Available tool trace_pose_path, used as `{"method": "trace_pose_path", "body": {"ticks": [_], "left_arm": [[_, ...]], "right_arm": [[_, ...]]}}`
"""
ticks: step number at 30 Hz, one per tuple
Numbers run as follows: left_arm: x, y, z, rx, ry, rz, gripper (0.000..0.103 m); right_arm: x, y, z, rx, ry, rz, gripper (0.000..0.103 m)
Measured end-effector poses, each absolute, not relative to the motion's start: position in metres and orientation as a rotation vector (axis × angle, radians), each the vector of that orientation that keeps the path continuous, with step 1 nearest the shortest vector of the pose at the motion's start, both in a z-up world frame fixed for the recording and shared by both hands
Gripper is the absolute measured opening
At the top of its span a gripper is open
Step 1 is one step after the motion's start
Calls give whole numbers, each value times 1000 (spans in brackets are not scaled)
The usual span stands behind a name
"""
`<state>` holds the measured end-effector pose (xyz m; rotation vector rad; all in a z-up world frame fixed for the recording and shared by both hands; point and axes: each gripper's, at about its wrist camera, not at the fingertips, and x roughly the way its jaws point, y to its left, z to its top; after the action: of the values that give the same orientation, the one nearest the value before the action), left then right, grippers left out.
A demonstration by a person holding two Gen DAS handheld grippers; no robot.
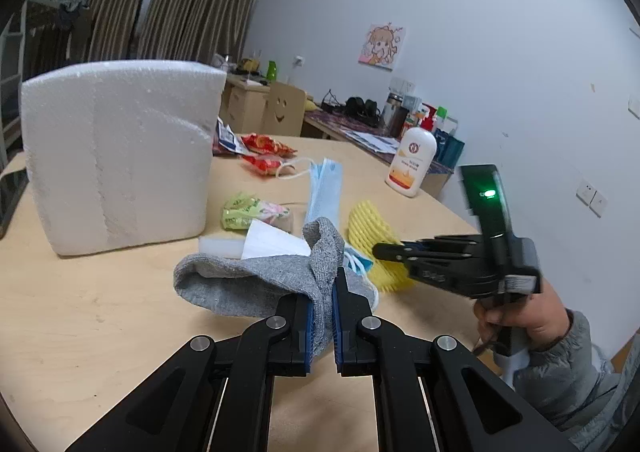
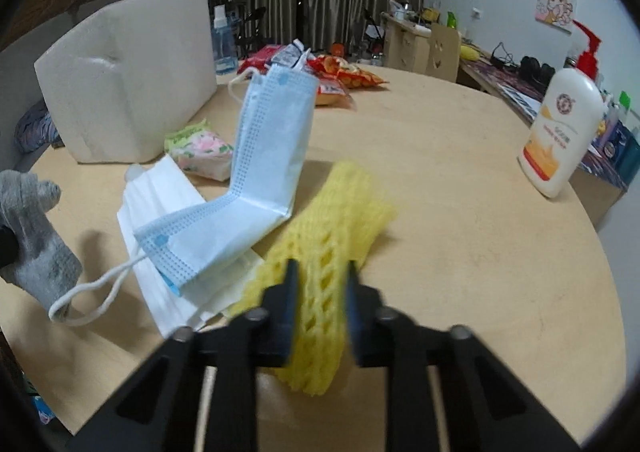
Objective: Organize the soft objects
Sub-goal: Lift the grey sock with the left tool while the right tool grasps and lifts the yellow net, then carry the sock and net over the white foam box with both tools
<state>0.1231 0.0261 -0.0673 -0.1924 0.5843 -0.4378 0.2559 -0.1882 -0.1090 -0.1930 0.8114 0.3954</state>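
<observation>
Left wrist view shows the left gripper [image 1: 322, 308] squeezed almost shut on a soft grey knitted glove [image 1: 256, 280]. Its blue pads pinch a fold of the glove, and the rest of the glove droops down to the round wooden table [image 1: 100, 312]. The glove is light and floppy, so it bends wherever it is held. A bunched-up fold is a good place to grab it.

Right wrist view shows the right gripper [image 2: 320, 312] with a yellow foam fruit net [image 2: 336, 220] between its two fingers. The jaws sit partly open, close on both sides of the net. I cannot tell if they squeeze it yet, because this part is blurry. The net is squishy, very light and full of holes. It could spring out, so holding it across the middle looks best.

Just beside the net lies a bent pale blue paper face mask [image 2: 256, 172], on top of white masks [image 2: 160, 212]. A big white foam block [image 1: 116, 156] stands behind them.
</observation>
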Motion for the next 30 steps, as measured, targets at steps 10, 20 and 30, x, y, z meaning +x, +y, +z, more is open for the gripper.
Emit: {"method": "trace_pose_path", "body": {"ticks": [10,20,30], "left_arm": [[105,30,-51,-155,515,-376,8],[66,23,-16,-46,382,-286,8],[24,22,17,37,253,-168,8]], "right_arm": [[208,-223,-64,6,643,437,10],[161,-224,-19,51,474,505,10],[124,-216,8,57,359,586,10]]}}
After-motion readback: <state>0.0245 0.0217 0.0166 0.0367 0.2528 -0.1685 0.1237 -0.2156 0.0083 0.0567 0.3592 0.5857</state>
